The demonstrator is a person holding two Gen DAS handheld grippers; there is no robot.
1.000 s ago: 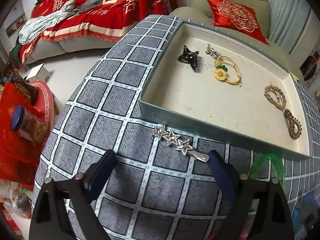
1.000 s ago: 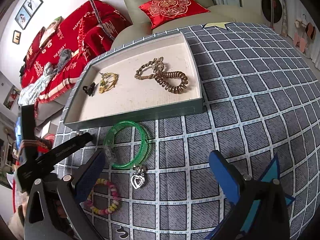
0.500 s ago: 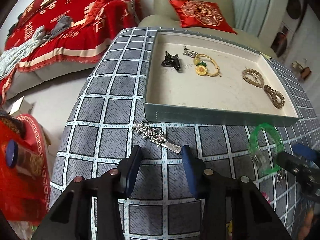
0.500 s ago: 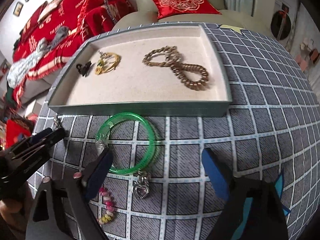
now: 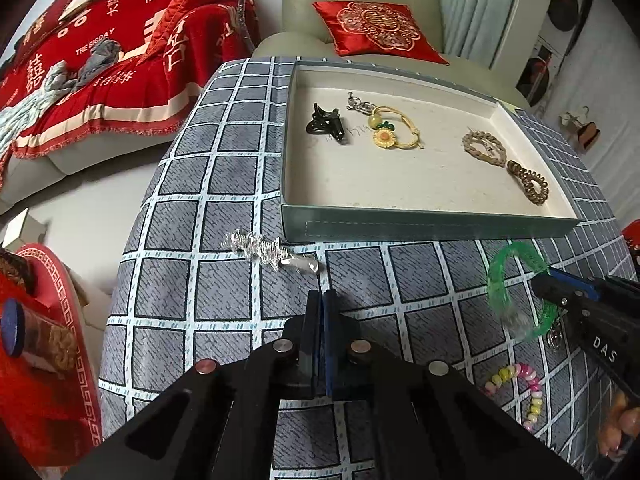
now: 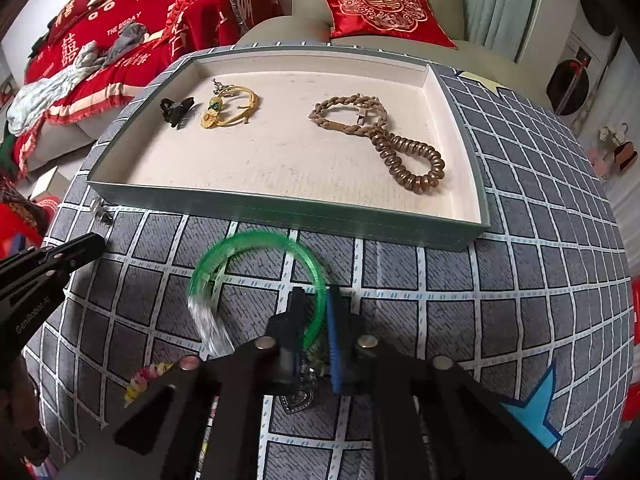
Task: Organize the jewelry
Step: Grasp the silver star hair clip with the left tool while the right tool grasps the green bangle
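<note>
A green-walled tray holds a black claw clip, a yellow flower bracelet, a braided bracelet and a brown coil tie. My left gripper is shut and empty, just short of a silver star hair clip lying on the cloth before the tray. My right gripper is shut on the near rim of a green bangle, also seen in the left wrist view. A heart pendant and a pastel bead bracelet lie on the cloth near it.
The grey checked cloth covers a table whose left edge drops to the floor. A red tray with a jar sits low at left. A sofa with a red throw and a red cushion stand behind.
Both grippers have closed. The left one shut empty behind the star clip. The right one moved forward and shut on the green bangle, which now looks blurred and shifted.
</note>
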